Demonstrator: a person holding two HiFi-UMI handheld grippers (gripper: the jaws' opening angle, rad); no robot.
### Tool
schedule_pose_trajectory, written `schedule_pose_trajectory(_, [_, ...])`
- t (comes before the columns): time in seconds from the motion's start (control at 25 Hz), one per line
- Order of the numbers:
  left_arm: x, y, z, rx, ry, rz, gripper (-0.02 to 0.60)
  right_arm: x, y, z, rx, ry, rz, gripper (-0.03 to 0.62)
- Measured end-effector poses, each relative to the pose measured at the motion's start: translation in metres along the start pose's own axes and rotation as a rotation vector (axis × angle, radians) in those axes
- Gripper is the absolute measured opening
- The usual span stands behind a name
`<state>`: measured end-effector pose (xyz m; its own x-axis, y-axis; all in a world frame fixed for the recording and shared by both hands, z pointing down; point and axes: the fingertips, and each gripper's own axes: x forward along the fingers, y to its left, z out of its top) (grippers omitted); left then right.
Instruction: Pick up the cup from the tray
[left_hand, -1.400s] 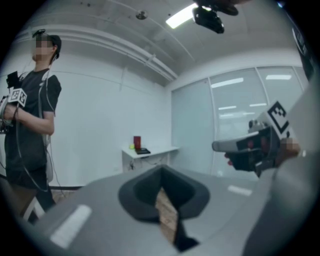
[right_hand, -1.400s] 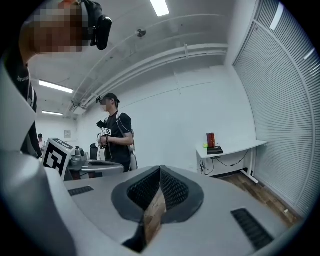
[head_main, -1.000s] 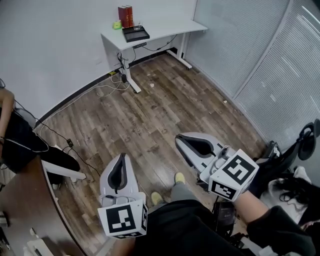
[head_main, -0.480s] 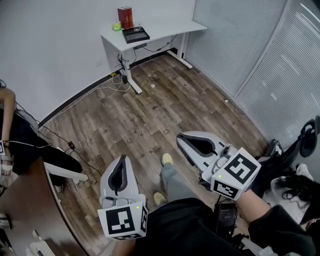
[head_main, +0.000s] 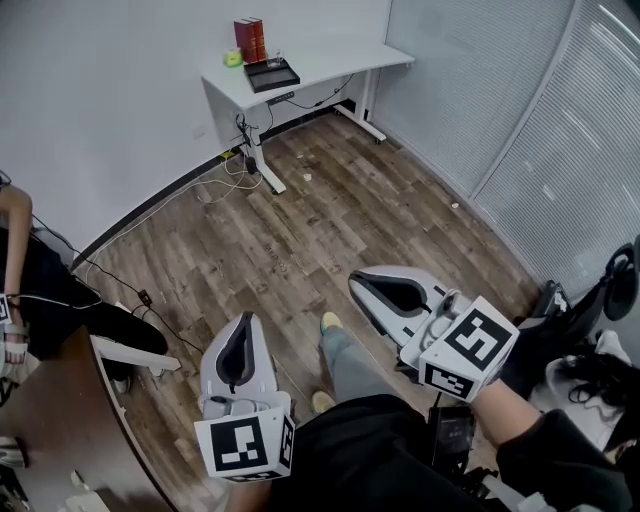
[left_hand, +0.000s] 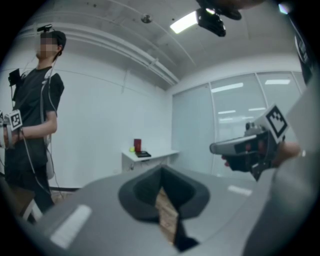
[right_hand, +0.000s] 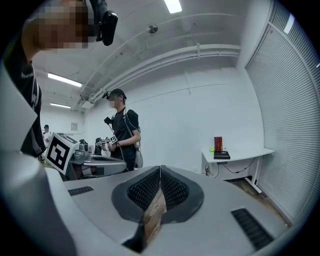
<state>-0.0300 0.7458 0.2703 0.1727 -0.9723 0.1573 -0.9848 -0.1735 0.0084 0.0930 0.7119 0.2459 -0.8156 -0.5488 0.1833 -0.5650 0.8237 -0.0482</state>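
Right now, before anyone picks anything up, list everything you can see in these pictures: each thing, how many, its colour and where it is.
Desk: one, white, against the far wall.
Tray: one, black, on the desk's left end.
Books: two, it seems, red, upright behind the tray.
Small round thing: one, yellow-green, on the desk beside the books.
Cup: too small to make out from here.
Cables: several, dark and pale, on the floor under the desk.
Floor: brown wood planks.
Blinds: pale grey, along the right wall.
Second person: one, black clothes, far left.
Shoes: two, yellow-green, the wearer's own.
Left gripper: white, jaws shut, empty.
Right gripper: white, jaws shut, empty.
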Motion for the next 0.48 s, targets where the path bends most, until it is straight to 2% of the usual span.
schedule_pose_trajectory(0.48, [0.051, 0.014, 0.007, -0.003, 0.004, 0.0, 0.003, 0.037, -0.041, 0.004, 0.004, 0.006, 0.015, 0.015])
